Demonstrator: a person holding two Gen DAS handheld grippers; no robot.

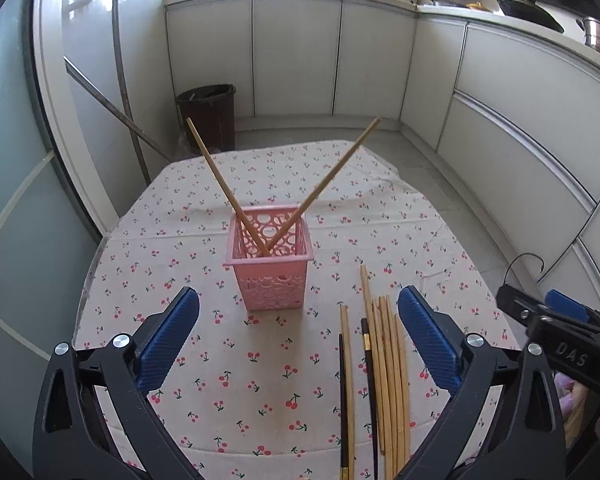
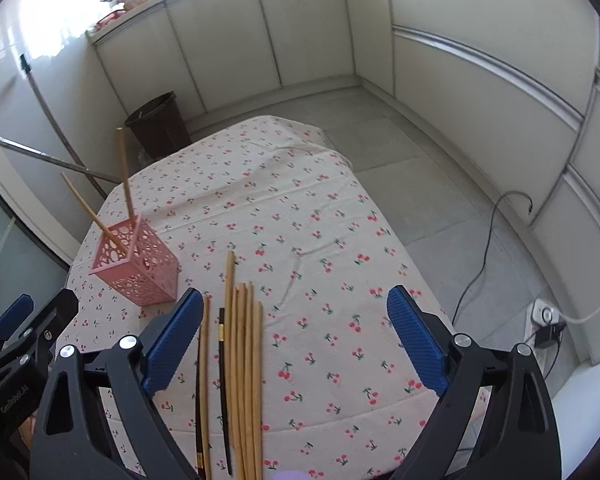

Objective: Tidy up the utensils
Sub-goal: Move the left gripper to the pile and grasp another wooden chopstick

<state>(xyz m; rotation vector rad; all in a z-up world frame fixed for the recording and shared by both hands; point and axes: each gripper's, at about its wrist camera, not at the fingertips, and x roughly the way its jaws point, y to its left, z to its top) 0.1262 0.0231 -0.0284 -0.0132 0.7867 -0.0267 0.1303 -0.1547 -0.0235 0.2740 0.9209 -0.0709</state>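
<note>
Table w/ cherry cloth: pink basket holds two chopsticks leaning apart. Remaining chopsticks lie beside it. Left gripper and right gripper both gape wide, empty. Risk: light basket tips if nudged; bundle scatters if several are pinched.

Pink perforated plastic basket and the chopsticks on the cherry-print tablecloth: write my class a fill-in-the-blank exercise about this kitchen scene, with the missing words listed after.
1. The pink perforated plastic basket holds ____ wooden chopsticks, which lean apart in a V.
2. The loose bundle of wooden chopsticks lies flat on the ____-print tablecloth.
3. Both the left gripper and the right gripper have their jaws ____, holding nothing.
4. Two chopsticks in the bundle are ____ in colour, not pale wood.

Missing words: two; cherry; open; black
</note>
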